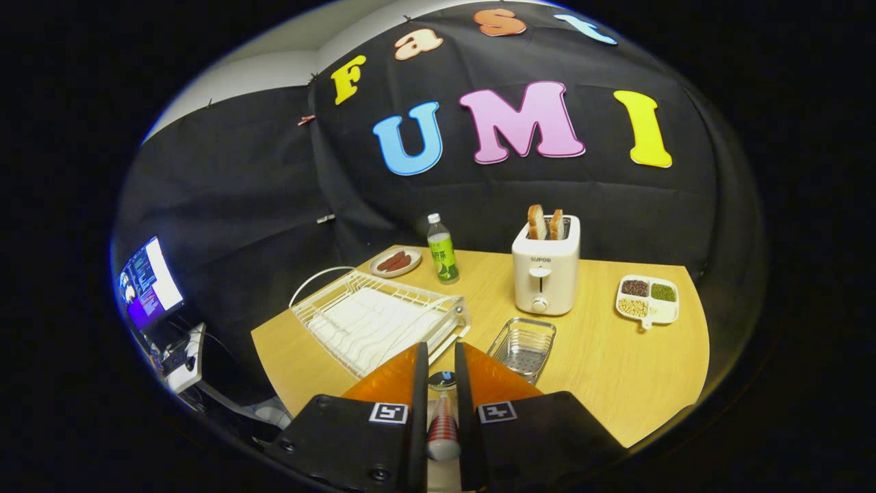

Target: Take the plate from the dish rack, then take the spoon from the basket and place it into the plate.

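Observation:
My gripper is shut on a spoon. The spoon's red-and-white striped handle lies between the fingers and its shiny bowl end points forward near the fingertips. Just beyond the left finger a white wire dish rack stands on the wooden table with nothing standing in its slots. To the right of the fingertips sits a small metal mesh basket, with nothing in it. I hover above the table's near edge, between the rack and the basket.
A white toaster with two bread slices stands behind the basket. A green-labelled bottle and a small dish of sausages are behind the rack. A divided tray of beans sits far right. A lit monitor is off the table's left.

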Demonstrator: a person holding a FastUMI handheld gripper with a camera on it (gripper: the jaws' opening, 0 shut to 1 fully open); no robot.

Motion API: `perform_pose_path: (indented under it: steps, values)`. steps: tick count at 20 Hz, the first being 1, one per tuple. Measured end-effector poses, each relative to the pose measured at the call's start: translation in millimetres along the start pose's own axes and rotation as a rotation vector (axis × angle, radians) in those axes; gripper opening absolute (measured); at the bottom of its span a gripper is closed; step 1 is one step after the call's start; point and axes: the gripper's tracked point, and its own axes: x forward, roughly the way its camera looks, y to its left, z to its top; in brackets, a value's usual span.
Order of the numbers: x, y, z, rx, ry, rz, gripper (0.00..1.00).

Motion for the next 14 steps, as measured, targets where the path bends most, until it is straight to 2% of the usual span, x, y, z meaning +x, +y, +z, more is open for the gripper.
perform_pose_path:
  steps: [7, 14]
  values:
    - [21.1, 20.8, -61.3, -0.061, 0.111, 0.043, 0.23]
    - [28.9, 13.1, -111.2, -0.124, 0.228, 0.041, 0.23]
